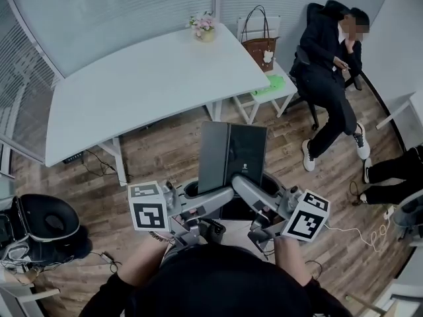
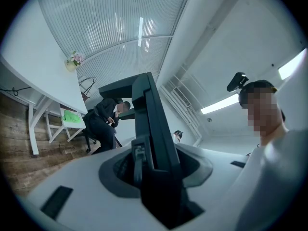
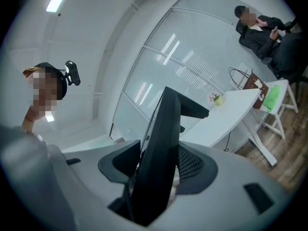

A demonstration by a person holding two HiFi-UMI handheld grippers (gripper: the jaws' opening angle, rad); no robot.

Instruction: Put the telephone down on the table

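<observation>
Lower centre of the head view: two grippers, the left gripper (image 1: 201,197) and the right gripper (image 1: 254,193), and one black telephone (image 1: 231,154). Upper left: one white bench (image 1: 145,78) and one flower pot (image 1: 204,28). Upper right: one brown handbag (image 1: 260,45), one green item (image 1: 268,84) and one seated person (image 1: 327,58); right edge: one further pair of legs (image 1: 396,170).

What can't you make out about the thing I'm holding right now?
- Head view: the lower edge of the dark flat object is hidden behind the left gripper and right gripper.
- Head view: the small pale mark on its face is too small to read.
- Both gripper views: it stands edge-on between the jaws, so its faces are hidden; no view confirms it is a telephone.
</observation>
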